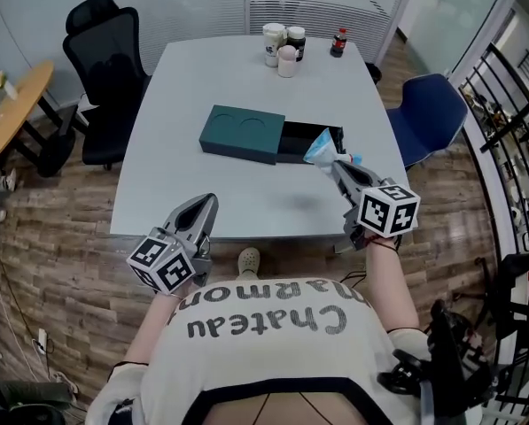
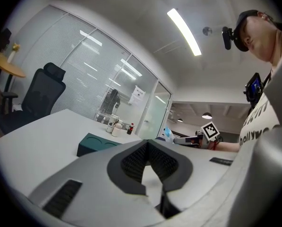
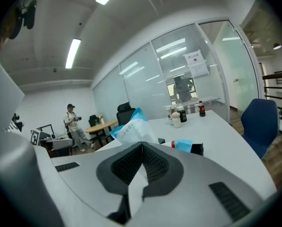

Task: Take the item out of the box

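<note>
A dark teal box (image 1: 242,134) lies in the middle of the white table (image 1: 184,193), its black inner tray (image 1: 304,144) slid out to the right. My right gripper (image 1: 333,165) is above the table's near right side, shut on a light blue and white packet (image 1: 322,147) held clear of the tray. In the right gripper view the packet (image 3: 130,129) sticks up from the shut jaws (image 3: 141,143), and a blue item (image 3: 184,145) lies at the tray (image 3: 198,149). My left gripper (image 1: 209,200) hangs at the table's front edge, its jaws (image 2: 148,143) shut with nothing between them.
Cups and jars (image 1: 282,44) and a small cola bottle (image 1: 338,42) stand at the table's far end. A black office chair (image 1: 105,69) is at the left, a blue chair (image 1: 432,113) at the right. A person (image 3: 73,126) stands far off by a round wooden table (image 1: 11,109).
</note>
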Demonstrator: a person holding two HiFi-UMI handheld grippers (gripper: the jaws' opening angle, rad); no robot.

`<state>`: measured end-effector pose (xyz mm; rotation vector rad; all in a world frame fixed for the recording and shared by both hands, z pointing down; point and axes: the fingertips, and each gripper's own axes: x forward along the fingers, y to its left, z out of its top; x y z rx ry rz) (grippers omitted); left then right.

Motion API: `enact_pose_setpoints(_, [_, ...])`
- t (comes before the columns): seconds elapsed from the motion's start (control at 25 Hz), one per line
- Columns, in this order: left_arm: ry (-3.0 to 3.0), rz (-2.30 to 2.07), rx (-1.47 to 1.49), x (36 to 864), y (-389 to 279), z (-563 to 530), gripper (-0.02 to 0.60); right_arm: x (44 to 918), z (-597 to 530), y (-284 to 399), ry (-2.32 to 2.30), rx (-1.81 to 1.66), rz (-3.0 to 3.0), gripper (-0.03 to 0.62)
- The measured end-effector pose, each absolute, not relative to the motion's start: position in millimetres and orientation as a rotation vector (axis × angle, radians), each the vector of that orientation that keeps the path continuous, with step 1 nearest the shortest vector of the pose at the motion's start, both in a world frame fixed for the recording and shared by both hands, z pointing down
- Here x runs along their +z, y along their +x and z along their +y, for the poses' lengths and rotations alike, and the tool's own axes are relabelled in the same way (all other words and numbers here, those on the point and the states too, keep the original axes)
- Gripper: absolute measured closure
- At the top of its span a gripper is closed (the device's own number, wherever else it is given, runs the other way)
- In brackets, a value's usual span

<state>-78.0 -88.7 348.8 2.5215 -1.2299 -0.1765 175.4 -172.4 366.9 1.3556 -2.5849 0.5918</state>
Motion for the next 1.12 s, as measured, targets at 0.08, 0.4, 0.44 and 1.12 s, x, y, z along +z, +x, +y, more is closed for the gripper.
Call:
enact_pose_setpoints(0.08, [2.500, -1.268, -0.179, 351.9, -77.3, -84.4, 0.588, 375.5, -161.0, 174.0, 1.347, 0.614, -2.581, 0.594])
enact_pose_setpoints(0.4, [2.472, -1.224, -0.060, 374.7, -67.2, -67.8, 0.588, 410.6, -125.6, 152.7, 1.295, 0.731, -2.579, 0.594])
enact_pose_setpoints(0.44, [2.463, -1.221, -0.045, 379.1, -66.0, -67.4, 0.588, 413.5, -121.2, 150.5, 1.305, 0.735, -2.576, 0.594])
enact_pose_setpoints(1.12, [2.598, -0.871, 0.045, 369.9, -69.4, -92.5, 0.588, 404.4, -100.4, 74.5, 1.422, 0.805, -2.573, 0.594])
